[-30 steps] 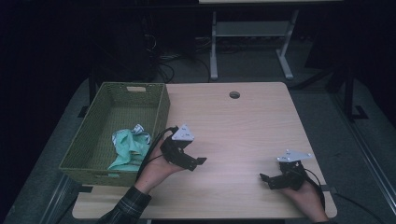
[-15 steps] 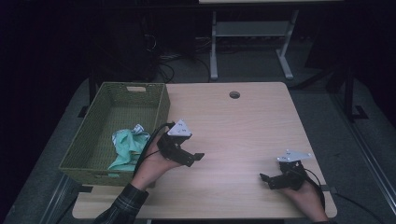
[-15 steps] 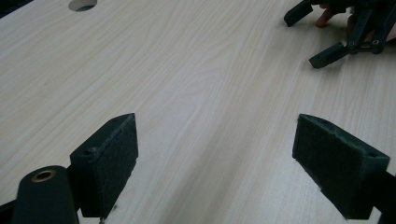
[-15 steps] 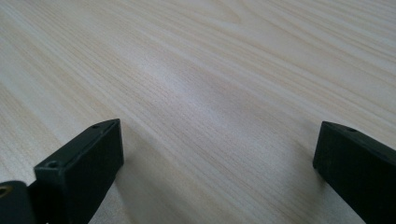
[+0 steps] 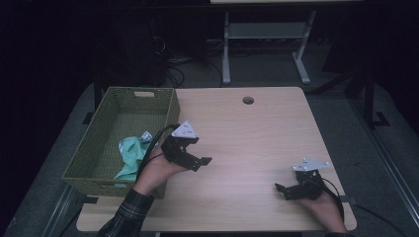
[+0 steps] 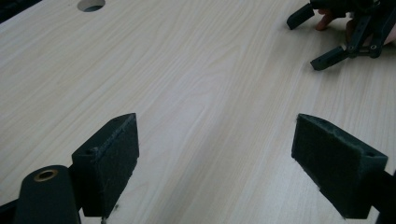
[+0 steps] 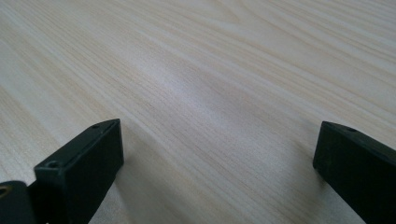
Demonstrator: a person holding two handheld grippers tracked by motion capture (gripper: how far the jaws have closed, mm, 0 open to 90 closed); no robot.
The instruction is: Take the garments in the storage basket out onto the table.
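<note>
wooden table (image 5: 247, 133) bare; left gripper (image 5: 195, 159) raised, right gripper (image 5: 285, 190) low, both spread.

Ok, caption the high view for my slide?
Both open claws, left and right, rest on the table; a cloth lies in the basket.

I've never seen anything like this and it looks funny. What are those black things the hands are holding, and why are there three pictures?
Those are grabbing tools that a person holds, one in each hand. The left gripper and the right gripper each have two black fingers that can pinch things. Both are open and hold nothing. One picture comes from a camera high above the wooden table. The other two come from small cameras riding on the tools, looking along their fingers at the wood. Beside the left hand sits a green basket with a light green cloth inside. The table also has a small round hole.
</note>
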